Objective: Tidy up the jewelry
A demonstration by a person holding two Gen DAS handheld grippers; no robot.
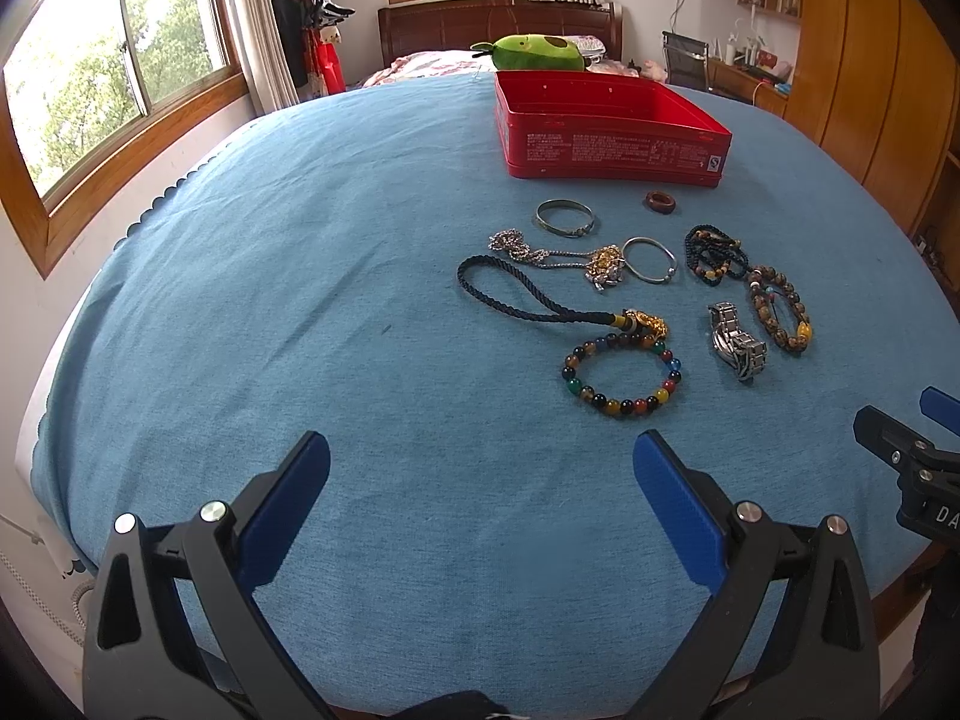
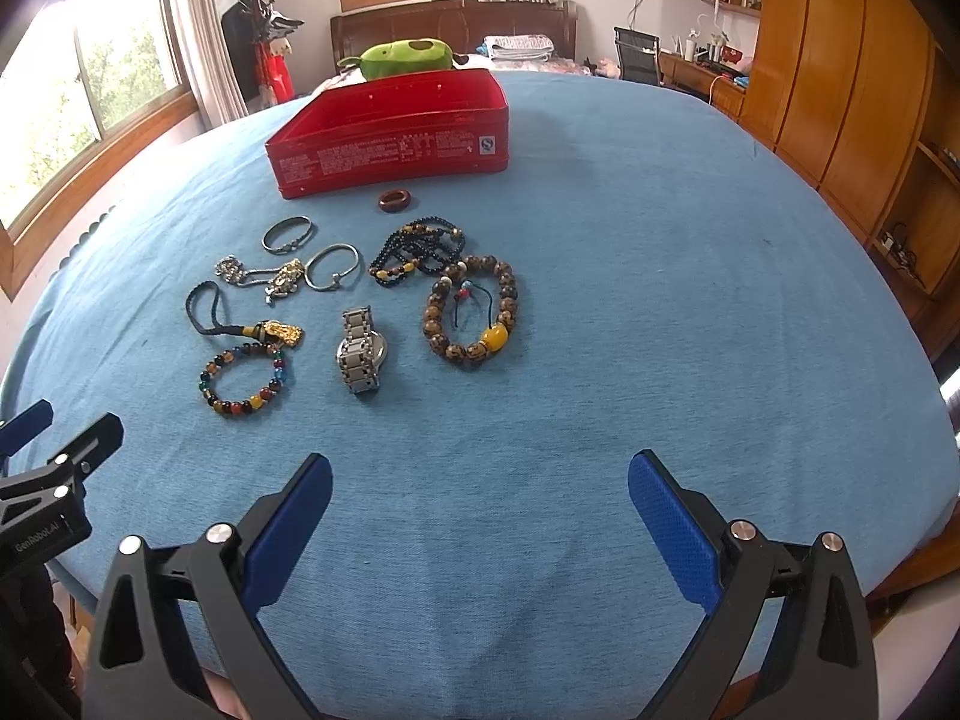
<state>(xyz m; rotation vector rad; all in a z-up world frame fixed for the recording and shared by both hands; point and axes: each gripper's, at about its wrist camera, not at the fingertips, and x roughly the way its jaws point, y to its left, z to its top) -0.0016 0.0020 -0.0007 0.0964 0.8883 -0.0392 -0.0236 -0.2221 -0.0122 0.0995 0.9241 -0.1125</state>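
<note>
Left claw (image 1: 480, 468) and right claw (image 2: 480, 480), each with black arms and blue ribbed pads, were held with fingers spread wide and empty above the near edge of the blue cloth-covered tabletop (image 1: 300, 360). No piece of jewelry lay between either pair of fingers.

The jewelry lay loose on the cloth, all on the near side of the open red rectangular tin box (image 1: 606, 126), whose interior appeared empty. Just before the box's front wall sat a small brown wooden ring (image 1: 660, 201). Farther from the box, toward the claws, lay two thin silver bangles (image 1: 566, 217) and a tangled silver and gold chain (image 1: 558, 258). A dark beaded necklace (image 1: 717, 255) was bunched beside a brown wooden bead bracelet with a yellow bead (image 2: 471, 315), and the two appeared to touch. A silver metal-link wristwatch (image 2: 360, 351) and a multicoloured glass bead bracelet (image 1: 624, 375) lay farthest from the box and nearest the claws; the bracelet touched a dark braided cord with a gold charm (image 1: 540, 300).

The step in hand was judged to be a first pick. It would be done well by taking one piece at a time, closing across a bracelet's band instead of around the ring, and lifting clear of neighbouring cords before carrying it over the box rim.
</note>
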